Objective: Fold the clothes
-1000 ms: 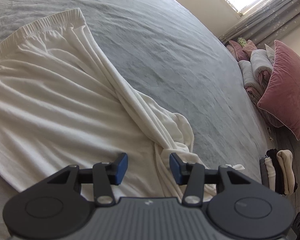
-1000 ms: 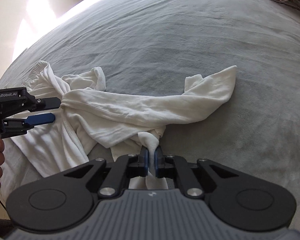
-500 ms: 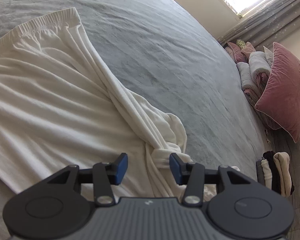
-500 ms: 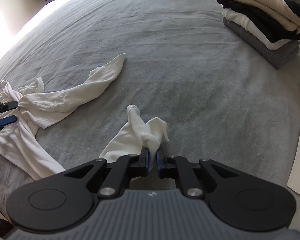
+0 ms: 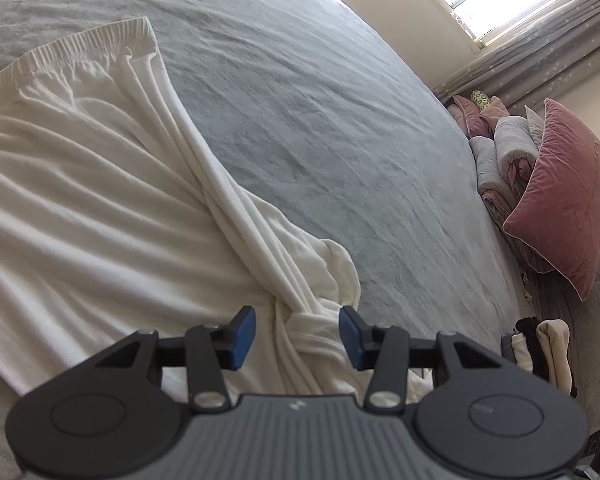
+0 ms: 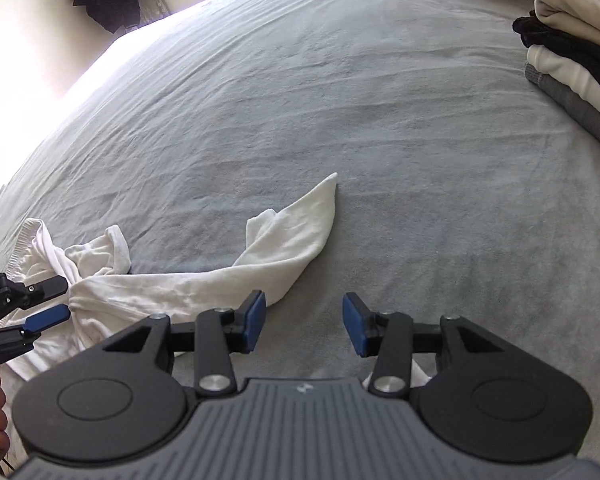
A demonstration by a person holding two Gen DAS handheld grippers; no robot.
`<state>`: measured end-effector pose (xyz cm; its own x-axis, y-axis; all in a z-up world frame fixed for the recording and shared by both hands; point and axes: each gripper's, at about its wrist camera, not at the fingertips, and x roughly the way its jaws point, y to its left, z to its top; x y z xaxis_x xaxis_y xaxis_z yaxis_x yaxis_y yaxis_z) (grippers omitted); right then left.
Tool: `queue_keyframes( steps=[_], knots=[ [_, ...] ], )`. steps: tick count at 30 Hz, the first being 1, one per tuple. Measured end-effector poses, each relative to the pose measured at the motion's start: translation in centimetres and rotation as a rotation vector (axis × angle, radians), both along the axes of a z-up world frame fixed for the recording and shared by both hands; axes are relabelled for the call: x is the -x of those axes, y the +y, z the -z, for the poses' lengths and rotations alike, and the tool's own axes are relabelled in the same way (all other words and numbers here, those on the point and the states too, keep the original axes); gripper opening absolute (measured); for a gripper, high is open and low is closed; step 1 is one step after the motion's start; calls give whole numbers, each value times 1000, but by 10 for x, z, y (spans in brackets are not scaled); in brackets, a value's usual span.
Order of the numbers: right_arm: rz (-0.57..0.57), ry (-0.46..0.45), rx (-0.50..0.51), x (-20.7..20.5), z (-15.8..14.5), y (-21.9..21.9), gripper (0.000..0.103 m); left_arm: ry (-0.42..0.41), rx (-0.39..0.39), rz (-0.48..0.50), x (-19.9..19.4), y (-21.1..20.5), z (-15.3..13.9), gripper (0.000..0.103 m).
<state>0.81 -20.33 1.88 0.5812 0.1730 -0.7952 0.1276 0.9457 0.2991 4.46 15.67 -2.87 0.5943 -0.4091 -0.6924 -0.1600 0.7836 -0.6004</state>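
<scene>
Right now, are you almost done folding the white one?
Not nearly. A folded stack already sits at the bed's edge. The white garment lies rumpled, one long end stretched across the grey bed. The right tool is opening with nothing between its pads; the left tool straddles a bunched twist. All folds remain.
</scene>
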Motion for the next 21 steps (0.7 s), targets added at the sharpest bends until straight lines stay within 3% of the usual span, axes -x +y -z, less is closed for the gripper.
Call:
queue_keyframes(
  steps=[5, 7, 8, 21],
  knots=[
    [31, -19, -25, -23, 19, 14, 46, -1, 7, -14, 1, 9, 0, 46],
    [32, -40, 8, -26, 21, 19, 28, -4, 12, -29, 2, 15, 0, 46],
    [26, -47, 10, -26, 20, 20, 12, -5, 14, -35, 3, 17, 0, 45],
    [93, -179, 127, 24, -39, -25, 11, -2, 22, -51, 2, 19, 0, 43]
  ],
)
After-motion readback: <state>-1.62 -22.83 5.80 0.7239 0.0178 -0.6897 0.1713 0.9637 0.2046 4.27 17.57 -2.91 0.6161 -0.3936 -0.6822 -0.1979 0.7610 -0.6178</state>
